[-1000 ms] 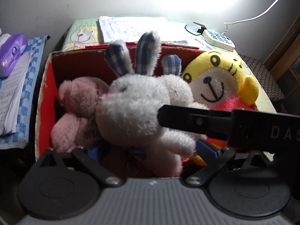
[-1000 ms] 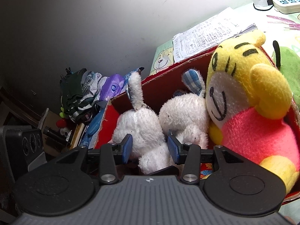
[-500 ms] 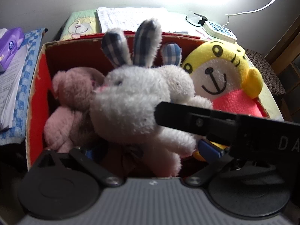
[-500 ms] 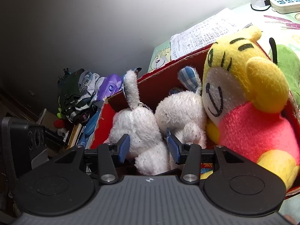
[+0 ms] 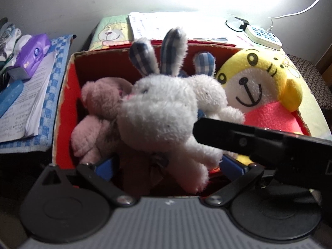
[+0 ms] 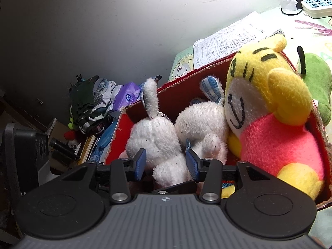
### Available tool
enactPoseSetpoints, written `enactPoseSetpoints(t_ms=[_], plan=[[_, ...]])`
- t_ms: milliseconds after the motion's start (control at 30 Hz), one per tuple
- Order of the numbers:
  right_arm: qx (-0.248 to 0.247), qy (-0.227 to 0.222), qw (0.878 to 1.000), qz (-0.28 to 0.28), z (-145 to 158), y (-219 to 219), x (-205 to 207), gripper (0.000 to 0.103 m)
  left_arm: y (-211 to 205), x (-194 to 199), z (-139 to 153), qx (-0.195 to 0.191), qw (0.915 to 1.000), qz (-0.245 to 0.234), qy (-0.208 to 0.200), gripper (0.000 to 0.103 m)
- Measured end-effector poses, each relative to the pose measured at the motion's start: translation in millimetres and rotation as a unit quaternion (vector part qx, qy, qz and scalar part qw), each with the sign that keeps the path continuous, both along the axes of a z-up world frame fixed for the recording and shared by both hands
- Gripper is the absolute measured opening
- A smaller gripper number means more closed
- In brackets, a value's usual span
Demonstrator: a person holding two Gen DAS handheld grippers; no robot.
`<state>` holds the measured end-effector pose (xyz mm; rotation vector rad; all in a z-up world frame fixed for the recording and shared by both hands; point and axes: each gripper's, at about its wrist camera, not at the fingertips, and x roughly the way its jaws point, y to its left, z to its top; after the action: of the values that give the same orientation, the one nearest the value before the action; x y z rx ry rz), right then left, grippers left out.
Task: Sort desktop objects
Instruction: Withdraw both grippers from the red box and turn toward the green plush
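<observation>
Risk assessment follows. Both my grippers are at the red box [image 5: 66,95], which is packed with soft toys. My right gripper [image 6: 166,162] has its blue pads [image 6: 140,161] set either side of the white rabbit [image 6: 153,141], the rabbit's lower body and one leg lying between them; the jaws stand part open, and I cannot tell whether the pads press the fur or merely flank it. My left gripper [image 5: 166,166] is spread wide, its pads to either side of the same rabbit [image 5: 161,120], gripping nothing that I can see. The right gripper's body crosses in front of my left fingers on their right.

Hazards, as I judge them:
- Plush compresses. If my right jaws close only on fur or on the leg, the rabbit may slip out on lifting.
- A second white rabbit [image 6: 199,122] sits touching the first, just beyond my right fingers' right pad. A careless closure could catch both.
- The pink bear [image 5: 97,116] presses against the rabbit on my left fingers' left; it may drag or topple as the rabbit moves.
- The yellow tiger [image 6: 267,108] leans in the box to the right of my right fingers, and could tip further over.
- My two grippers are close together; any sideways motion risks a knock
</observation>
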<state>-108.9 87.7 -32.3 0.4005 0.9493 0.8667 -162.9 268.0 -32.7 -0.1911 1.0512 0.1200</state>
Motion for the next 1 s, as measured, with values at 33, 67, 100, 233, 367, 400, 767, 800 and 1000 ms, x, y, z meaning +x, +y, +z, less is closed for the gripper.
enactPoseSetpoints(t_ms=[33, 67, 100, 233, 367, 400, 767, 800, 1000], plan=[[0.003, 0.002, 1.0, 0.003, 0.6, -1.5, 0.0, 0.047, -1.7, -1.2, 1.7, 0.006, 1.0, 0.005, 0.0, 0.102], [0.006, 0.002, 1.0, 0.006, 1.5, -3.4, -0.1, 0.047, -2.9, -3.1, 3.6, 0.013, 0.9999, 0.009, -0.001, 0.102], [0.01, 0.002, 1.0, 0.008, 2.3, -5.6, -0.4, 0.047, -4.2, -4.2, 5.1, 0.02, 0.9997, 0.014, -0.002, 0.102], [0.02, 0.003, 1.0, 0.022, 5.1, -11.9, 0.2, 0.046, -8.7, -5.7, 11.1, 0.042, 0.998, 0.047, -0.001, 0.102], [0.015, -0.013, 0.999, 0.041, 13.2, -15.4, 1.2, 0.046, -16.3, -9.6, 17.4, 0.07, 0.9943, 0.08, 0.003, 0.102], [0.018, -0.014, 0.999, 0.044, 14.9, -17.6, 2.0, 0.047, -19.4, -10.5, 18.8, 0.081, 0.9928, 0.088, 0.005, 0.102], [0.045, -0.014, 0.996, 0.078, 14.1, -51.5, 13.1, 0.047, -35.9, -12.7, 21.1, 0.113, 0.98, 0.163, 0.016, 0.102], [0.048, -0.013, 0.996, 0.078, 13.3, -53.3, 14.0, 0.047, -36.9, -12.2, 20.5, 0.116, 0.979, 0.167, 0.017, 0.102], [0.054, -0.004, 0.996, 0.07, 10.9, -60.1, 14.9, 0.047, -39.2, -12.9, 19.4, 0.118, 0.9801, 0.159, 0.016, 0.102]])
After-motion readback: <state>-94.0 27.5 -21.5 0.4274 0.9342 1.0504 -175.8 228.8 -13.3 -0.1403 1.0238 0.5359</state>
